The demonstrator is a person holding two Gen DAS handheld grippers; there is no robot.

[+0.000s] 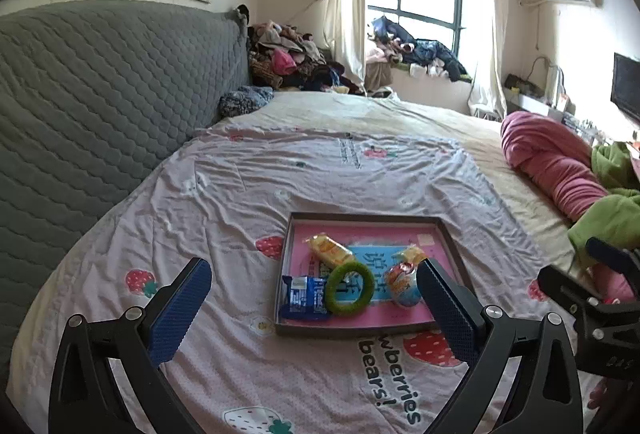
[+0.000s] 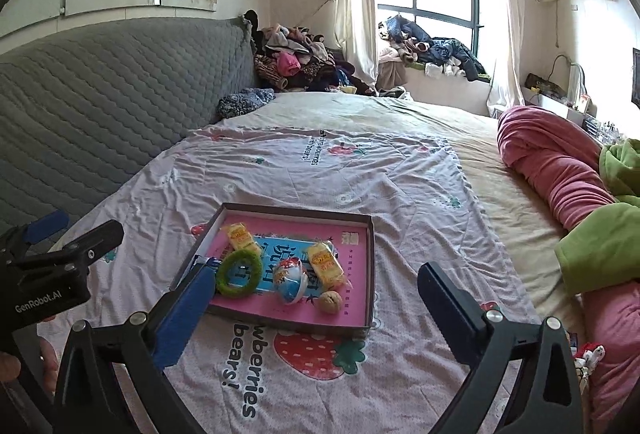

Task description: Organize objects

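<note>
Both grippers, left (image 1: 314,298) and right (image 2: 316,308), hang above the bed's near edge with jaws spread wide and nothing between them. Beyond sits the tray (image 2: 370,266), holding a green ring (image 2: 239,271), two yellow packets (image 2: 327,263), an egg toy (image 2: 291,281), a walnut (image 2: 330,301) and a blue packet (image 1: 306,292) at its near-left corner. The sorting looks finished; next would be finding any stray item.
</note>
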